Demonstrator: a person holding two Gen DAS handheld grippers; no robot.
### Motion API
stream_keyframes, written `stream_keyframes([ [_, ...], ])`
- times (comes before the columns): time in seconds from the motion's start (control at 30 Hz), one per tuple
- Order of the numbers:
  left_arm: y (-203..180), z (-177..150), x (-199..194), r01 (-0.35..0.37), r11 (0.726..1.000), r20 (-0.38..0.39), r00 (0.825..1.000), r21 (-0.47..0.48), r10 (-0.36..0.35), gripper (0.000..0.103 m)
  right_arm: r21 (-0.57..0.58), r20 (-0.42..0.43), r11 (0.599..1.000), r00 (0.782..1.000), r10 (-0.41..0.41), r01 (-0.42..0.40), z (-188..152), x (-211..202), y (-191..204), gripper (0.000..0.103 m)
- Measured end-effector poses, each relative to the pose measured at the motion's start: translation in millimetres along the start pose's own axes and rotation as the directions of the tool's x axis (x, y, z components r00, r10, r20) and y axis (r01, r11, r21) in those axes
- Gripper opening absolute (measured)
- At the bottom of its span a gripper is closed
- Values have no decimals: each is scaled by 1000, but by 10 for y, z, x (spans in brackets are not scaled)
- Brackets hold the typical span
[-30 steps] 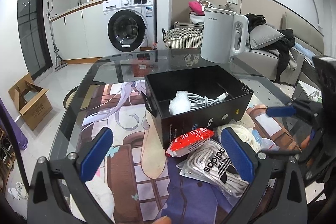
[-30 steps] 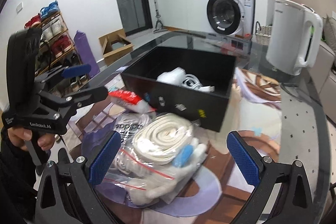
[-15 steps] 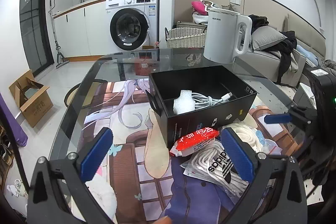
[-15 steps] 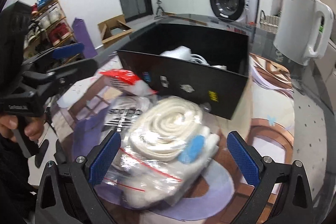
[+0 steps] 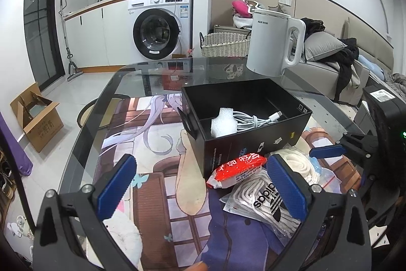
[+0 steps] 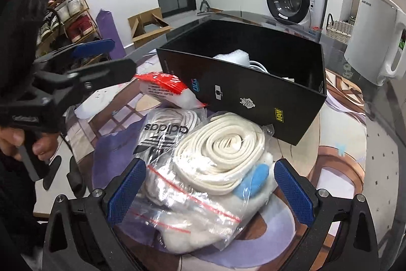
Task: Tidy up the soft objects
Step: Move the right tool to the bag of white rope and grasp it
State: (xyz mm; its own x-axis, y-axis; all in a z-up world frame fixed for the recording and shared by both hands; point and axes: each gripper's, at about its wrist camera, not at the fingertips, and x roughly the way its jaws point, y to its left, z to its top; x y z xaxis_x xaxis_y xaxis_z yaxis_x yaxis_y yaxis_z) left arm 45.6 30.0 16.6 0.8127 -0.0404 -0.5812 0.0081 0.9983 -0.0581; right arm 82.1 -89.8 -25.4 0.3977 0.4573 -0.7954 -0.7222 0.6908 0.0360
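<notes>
Now we hold the right gripper [image 6: 209, 188] spread wide around the clear zip bag of coiled white cord [image 6: 203, 169], ready to pinch its crinkly plastic. Our left gripper [image 5: 200, 187] waits open beside the red packet [image 5: 238, 166], before the black cardboard box [image 5: 253, 144].

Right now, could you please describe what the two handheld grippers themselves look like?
Both are black plastic frames with silver bolts and two fingers tipped with textured blue pads. The left gripper shows its pads wide in its own view; from the right view its black pistol handle bears faint white lettering. The right gripper matches, with a green light on its black body in the left view. A dark sleeve shows.
</notes>
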Motion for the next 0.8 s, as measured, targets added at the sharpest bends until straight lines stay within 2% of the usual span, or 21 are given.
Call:
stream_keyframes([
  [0.37, 16, -14, 20, -5, 1000, -5, 1000, 1, 5, 103, 70, -34, 997, 999, 36, -33, 143, 193, -208, 102],
  [0.53, 23, -16, 19, -5, 1000, -8, 1000, 0, 5, 103, 95, -25, 995, 999, 46, -43, 192, 237, -228, 102],
  [0.7, 23, -16, 18, -5, 1000, -8, 1000, 1, 5, 103, 84, -1, 996, 999, 38, -38, 187, 198, -176, 85],
  [0.77, 23, -16, 18, -5, 1000, -7, 1000, 2, 5, 103, 84, 4, 995, 999, 47, -47, 177, 184, -186, 68],
  [0.8, 22, -15, 18, -5, 1000, -7, 1000, 2, 5, 103, 80, 7, 996, 999, 44, -45, 171, 170, -195, 66],
])
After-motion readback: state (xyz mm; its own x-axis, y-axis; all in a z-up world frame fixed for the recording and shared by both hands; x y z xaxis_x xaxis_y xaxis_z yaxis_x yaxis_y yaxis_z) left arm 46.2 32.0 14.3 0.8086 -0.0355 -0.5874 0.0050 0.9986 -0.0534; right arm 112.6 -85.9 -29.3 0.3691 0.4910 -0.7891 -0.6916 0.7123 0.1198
